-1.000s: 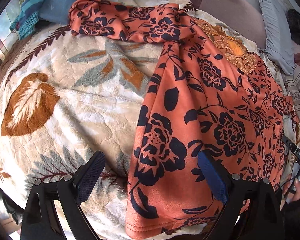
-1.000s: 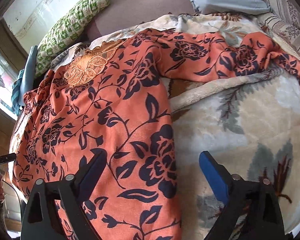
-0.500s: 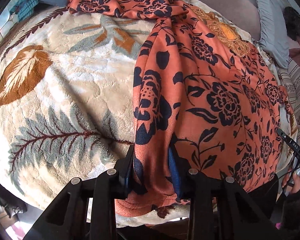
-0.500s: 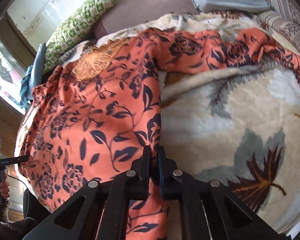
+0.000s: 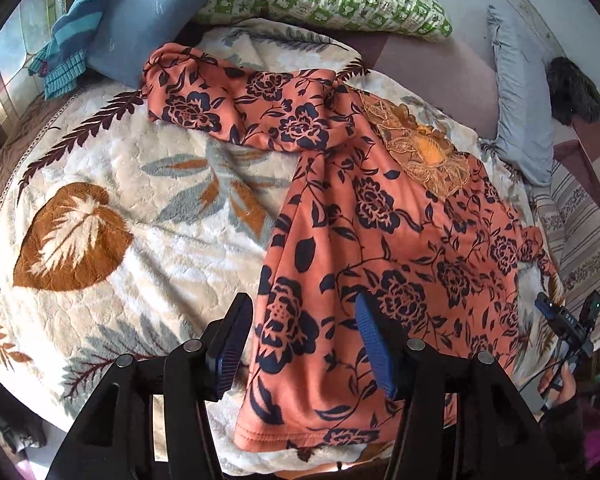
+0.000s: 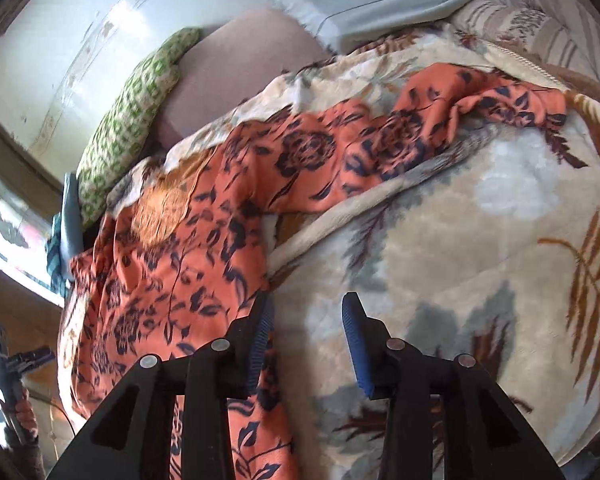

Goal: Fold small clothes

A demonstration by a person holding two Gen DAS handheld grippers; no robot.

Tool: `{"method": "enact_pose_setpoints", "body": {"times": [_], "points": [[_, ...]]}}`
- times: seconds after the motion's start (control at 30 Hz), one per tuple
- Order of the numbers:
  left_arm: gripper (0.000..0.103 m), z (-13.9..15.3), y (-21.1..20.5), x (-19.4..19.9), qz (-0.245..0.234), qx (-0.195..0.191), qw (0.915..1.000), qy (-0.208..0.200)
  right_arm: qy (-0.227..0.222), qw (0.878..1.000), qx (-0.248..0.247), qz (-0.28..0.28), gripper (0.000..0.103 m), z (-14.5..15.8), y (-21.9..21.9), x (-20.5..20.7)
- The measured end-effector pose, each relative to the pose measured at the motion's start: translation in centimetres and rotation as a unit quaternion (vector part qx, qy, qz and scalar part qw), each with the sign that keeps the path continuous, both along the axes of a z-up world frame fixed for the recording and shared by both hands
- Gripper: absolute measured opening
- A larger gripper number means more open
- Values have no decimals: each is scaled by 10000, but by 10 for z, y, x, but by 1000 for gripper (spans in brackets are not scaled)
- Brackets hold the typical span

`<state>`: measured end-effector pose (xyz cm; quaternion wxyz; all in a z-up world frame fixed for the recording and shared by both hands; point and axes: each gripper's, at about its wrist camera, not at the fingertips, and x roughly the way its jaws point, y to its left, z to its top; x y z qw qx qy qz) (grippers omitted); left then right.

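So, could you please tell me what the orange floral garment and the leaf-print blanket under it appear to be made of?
The orange floral garment looks like a thin, smooth woven or knit fabric with a slight sheen; it drapes in soft folds and has a stitched hem. Its gold neckline patch appears to be embroidered lace. The leaf-print blanket looks like thick plush fleece, judging by its fuzzy, quilted-looking pile.

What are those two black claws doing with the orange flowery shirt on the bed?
A person is folding the orange shirt, holding a claw in each hand. The shirt lies spread on a leafy blanket, sleeves stretched out to the sides. The left claw is open over the shirt's bottom hem, gripping nothing. The right claw is open too, at the shirt's other bottom edge, over the blanket. No fold shows yet.
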<state>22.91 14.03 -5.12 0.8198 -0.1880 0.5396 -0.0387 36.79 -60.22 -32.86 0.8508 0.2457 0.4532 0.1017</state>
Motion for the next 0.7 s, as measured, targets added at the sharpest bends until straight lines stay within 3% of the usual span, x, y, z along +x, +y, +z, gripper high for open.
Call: {"method": "enact_pose_setpoints", "body": {"times": [0.13,0.27,0.47,0.6,0.7], "points": [[53,-6,-29,36,-22,-140,9998,125,-39,9963,184,-839,40,4,-62,18],[53,-40,-63,93,-51,30,9991,422,-51,9871,463,-1530,51,4,-116,35],[53,-69,-108,163,-17,-187,9978,639,74,9673,902,-2370,52,-10,-175,64],[53,-79,-133,197,-54,74,9982,587,132,9725,1219,-1982,52,-23,-161,92],[53,-86,-127,213,209,-5,9984,531,184,9710,1661,-1708,57,-35,-142,113]]}}
